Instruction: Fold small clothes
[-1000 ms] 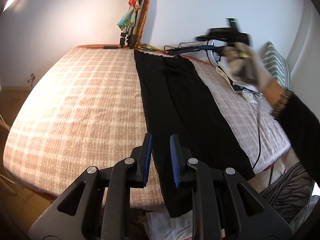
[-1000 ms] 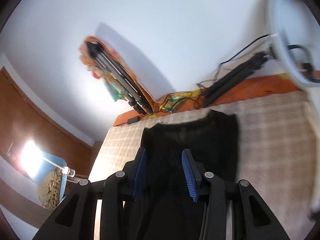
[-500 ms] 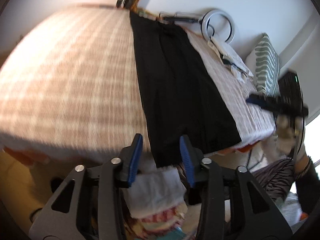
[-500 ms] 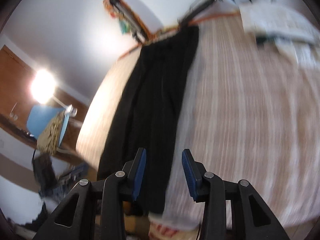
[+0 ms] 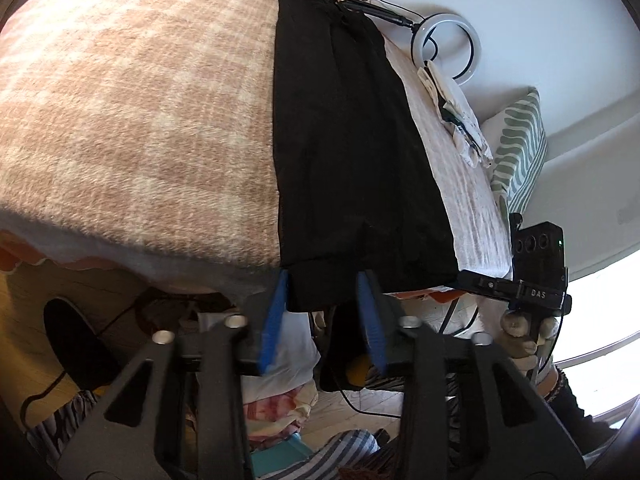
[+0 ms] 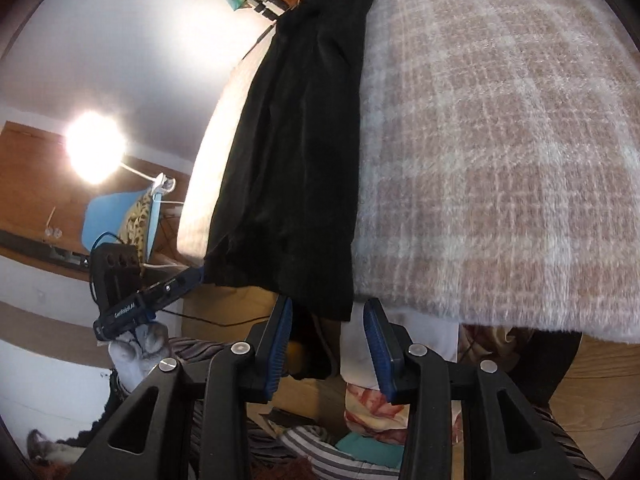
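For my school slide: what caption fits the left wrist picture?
Left claw open around the hanging hem of a long black garment laid on a checked blanket.

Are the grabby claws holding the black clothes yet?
No, nothing is held yet. The left gripper, its jaws just closing, and the right gripper both stand open at the black garment's hanging hem.

Checked blanket-covered bed (image 5: 140,120) — long black garment (image 5: 344,140) flat across it, hem overhanging.
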`<state>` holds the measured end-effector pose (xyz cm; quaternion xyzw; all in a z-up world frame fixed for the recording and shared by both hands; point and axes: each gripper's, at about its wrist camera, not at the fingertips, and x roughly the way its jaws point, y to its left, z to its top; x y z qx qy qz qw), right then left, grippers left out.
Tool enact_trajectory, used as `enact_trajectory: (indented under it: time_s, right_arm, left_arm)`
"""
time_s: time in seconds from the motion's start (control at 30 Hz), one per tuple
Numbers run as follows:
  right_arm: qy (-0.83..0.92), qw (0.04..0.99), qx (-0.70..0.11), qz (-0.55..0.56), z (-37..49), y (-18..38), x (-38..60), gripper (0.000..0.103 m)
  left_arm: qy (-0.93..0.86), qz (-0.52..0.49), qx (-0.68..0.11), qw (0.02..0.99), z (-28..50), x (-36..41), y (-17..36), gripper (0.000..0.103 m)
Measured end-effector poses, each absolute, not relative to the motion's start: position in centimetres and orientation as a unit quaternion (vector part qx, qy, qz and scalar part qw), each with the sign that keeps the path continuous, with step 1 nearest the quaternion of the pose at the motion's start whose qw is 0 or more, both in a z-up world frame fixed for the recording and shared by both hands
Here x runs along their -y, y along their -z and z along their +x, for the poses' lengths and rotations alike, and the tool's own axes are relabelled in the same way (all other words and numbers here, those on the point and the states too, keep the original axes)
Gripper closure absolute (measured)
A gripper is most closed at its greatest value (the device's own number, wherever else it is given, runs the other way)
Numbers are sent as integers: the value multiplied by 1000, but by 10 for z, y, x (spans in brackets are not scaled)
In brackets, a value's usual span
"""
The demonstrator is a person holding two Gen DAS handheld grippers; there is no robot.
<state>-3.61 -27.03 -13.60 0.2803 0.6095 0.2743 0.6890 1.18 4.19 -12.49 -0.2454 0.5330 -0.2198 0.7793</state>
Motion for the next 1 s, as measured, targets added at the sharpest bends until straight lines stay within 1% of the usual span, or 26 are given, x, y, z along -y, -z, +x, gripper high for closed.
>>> enact_trajectory:
  time_s: [0.03,0.07,0.1,0.2,0.33,0.4,0.47,0.57,0.63,0.73,0.83,1.0]
  right_arm:
    - [-277,684,-612,283,-37,137,269,80]
    - [-278,685,-611,282,-37,137,267,90]
    - [-278,686,-612,277,-37,137,265,102]
    - [-281,701,-599,268,-46,123,263,103]
    - [-289,735,-553,264,-63,88,272,103]
    - [-284,737,-558,254,-65,94,272,103]
    - [-275,726,-580,247,-64,113,267,103]
    - [-264,708,-598,266,-64,134,270,103]
    - [-269,710,-592,269,-64,132,269,103]
    - [-262,712,-607,235,-64,137,256,103]
    - [-261,709,-604,253,-63,138,260,103]
    - [-272,716,-584,270,-52,120,266,103]
  left_arm:
    - [220,-234,-533,783,12,-39,124,92]
    - [221,-224,-532,786,12,-36,123,97]
    - [222,-218,-529,790,11,-35,121,99]
    - [216,-193,-513,808,5,-35,112,101]
    - [210,-206,-505,812,4,-49,110,101]
    - [204,-209,-511,808,7,-52,116,101]
    - [205,-209,-522,801,7,-51,123,101]
    - [209,-182,-515,811,2,-43,119,101]
    - [208,-174,-510,816,1,-42,117,101]
    - [198,-177,-525,809,6,-42,126,101]
    - [205,-170,-519,813,6,-38,121,101]
    - [212,-176,-509,816,16,-36,107,101]
